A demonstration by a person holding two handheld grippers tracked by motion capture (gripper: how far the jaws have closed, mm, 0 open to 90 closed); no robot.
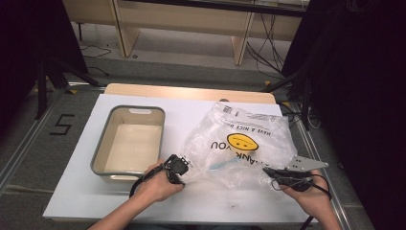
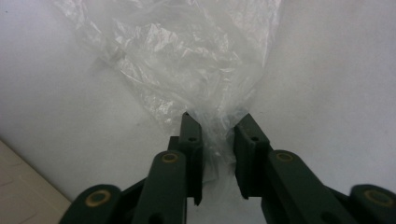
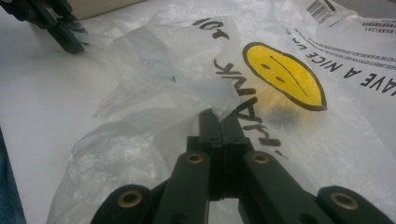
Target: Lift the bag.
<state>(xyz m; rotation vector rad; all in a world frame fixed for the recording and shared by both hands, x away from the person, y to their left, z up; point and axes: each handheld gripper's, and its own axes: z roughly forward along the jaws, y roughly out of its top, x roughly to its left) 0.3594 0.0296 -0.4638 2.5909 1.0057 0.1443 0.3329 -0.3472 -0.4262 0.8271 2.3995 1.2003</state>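
Honestly the bag (image 1: 239,146) on the table (image 1: 72,191) beside the bin (image 1: 128,140) is thin, slippery film, so the right gripper (image 3: 219,116) is clamped on its edge while the left gripper (image 2: 217,126) sits parted around a bunched bit.
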